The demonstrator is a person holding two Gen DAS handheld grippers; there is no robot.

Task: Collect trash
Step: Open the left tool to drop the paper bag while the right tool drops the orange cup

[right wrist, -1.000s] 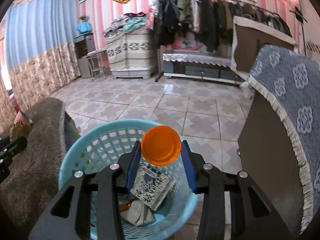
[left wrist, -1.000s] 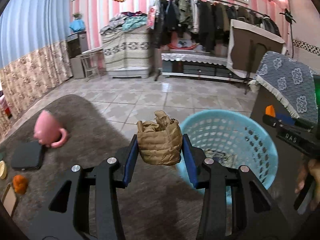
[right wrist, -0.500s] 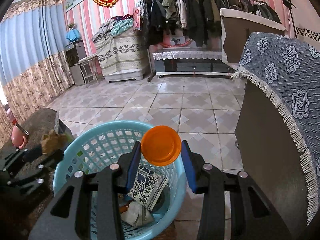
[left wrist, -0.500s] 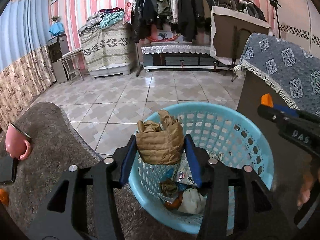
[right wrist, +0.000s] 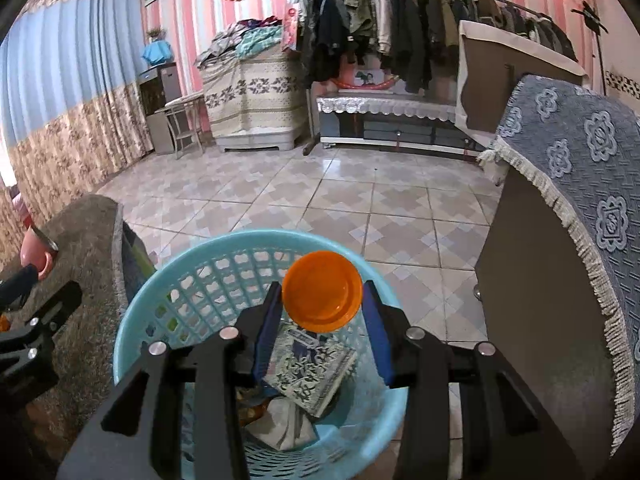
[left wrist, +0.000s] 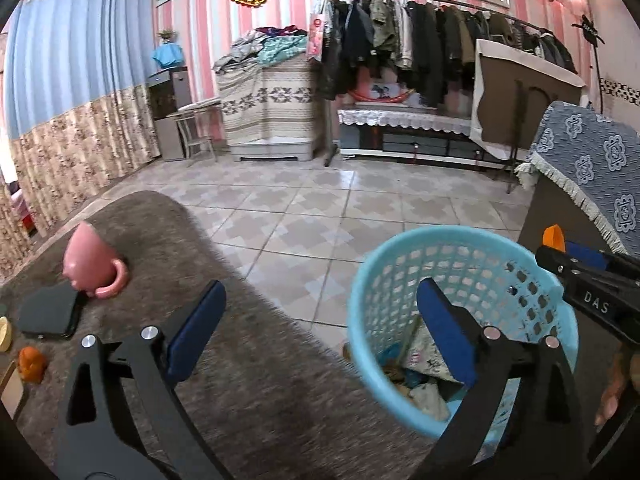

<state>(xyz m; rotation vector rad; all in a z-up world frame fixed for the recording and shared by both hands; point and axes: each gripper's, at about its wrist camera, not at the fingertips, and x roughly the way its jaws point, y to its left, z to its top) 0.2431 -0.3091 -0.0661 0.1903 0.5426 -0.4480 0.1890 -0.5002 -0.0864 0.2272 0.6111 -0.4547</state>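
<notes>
My left gripper [left wrist: 320, 300] hangs over the edge of a grey-brown rug, its jaws opening wide with nothing between them. Its right finger [left wrist: 444, 332] stands in front of the light blue basket [left wrist: 360, 320], which holds a printed wrapper [right wrist: 312, 372] and crumpled scraps. The brown paper bag is nowhere in plain sight. My right gripper [right wrist: 322, 294] is shut on a round orange lid [right wrist: 322, 292] above the basket's [right wrist: 132, 320] far rim. It also shows in the left wrist view, as the right gripper [left wrist: 568, 258] with the orange lid [left wrist: 554, 236].
On the rug [left wrist: 240, 380] lie a pink mug [left wrist: 90, 264] on its side, a black flat case [left wrist: 48, 316] and a small orange object [left wrist: 32, 364]. A cabinet under a blue patterned cloth [right wrist: 580, 168] stands right of the basket. Tiled floor [left wrist: 320, 208] lies beyond.
The left jaws have spread apart and the brown crumpled bag has left them. The left view swung over the basket, then back left. The right gripper kept its hold on the orange lid.
</notes>
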